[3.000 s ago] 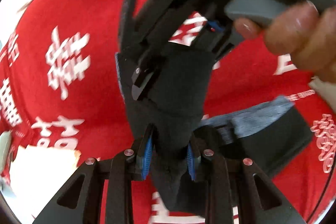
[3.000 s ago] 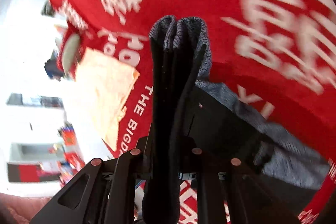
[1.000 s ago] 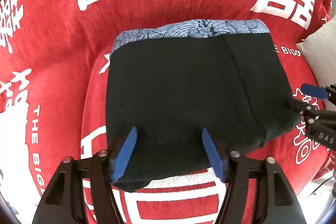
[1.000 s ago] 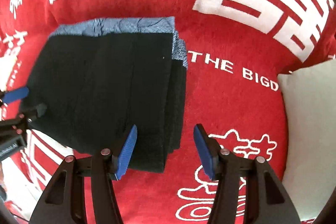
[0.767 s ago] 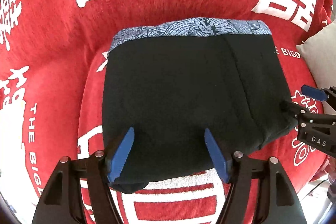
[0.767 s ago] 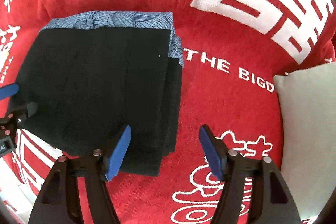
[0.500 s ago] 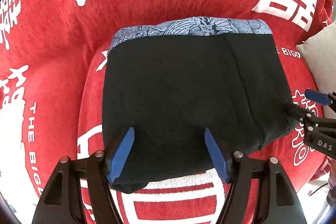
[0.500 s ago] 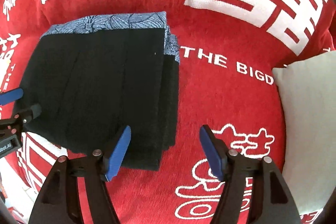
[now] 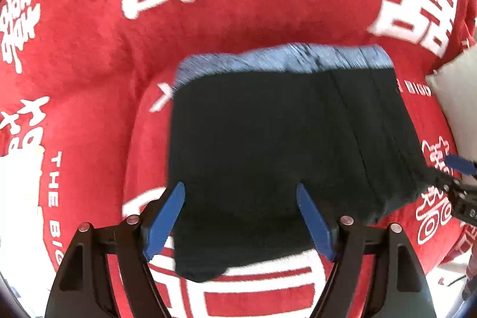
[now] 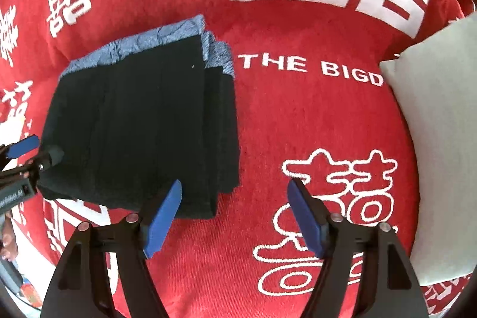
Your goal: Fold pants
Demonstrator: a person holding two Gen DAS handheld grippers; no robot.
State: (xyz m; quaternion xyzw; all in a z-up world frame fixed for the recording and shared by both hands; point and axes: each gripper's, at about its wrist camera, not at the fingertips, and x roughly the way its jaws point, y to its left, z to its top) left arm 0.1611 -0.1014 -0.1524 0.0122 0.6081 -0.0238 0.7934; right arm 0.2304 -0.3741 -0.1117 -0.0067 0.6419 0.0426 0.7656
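Note:
The black pants [image 9: 268, 145] lie folded into a thick rectangle on the red cloth, with a blue patterned band along the far edge. They also show in the right wrist view [image 10: 143, 124]. My left gripper [image 9: 240, 189] is open and empty above the stack's near edge. My right gripper [image 10: 235, 187] is open and empty, just off the stack's near right corner. Each gripper's fingertips appear in the other's view, the right one at the stack's right side [image 9: 459, 166] and the left one at its left side [image 10: 22, 146].
A red cloth with white characters [image 10: 298, 109] covers the surface. A pale grey cushion [image 10: 441, 139] lies to the right and also shows in the left wrist view [image 9: 456, 97]. A pale folded cloth [image 9: 18, 187] lies at the left edge.
Three seconds ago both grippers were shut on the hanging pants. Now the pants lie folded and both grippers are open. In the last second both pulled back slightly.

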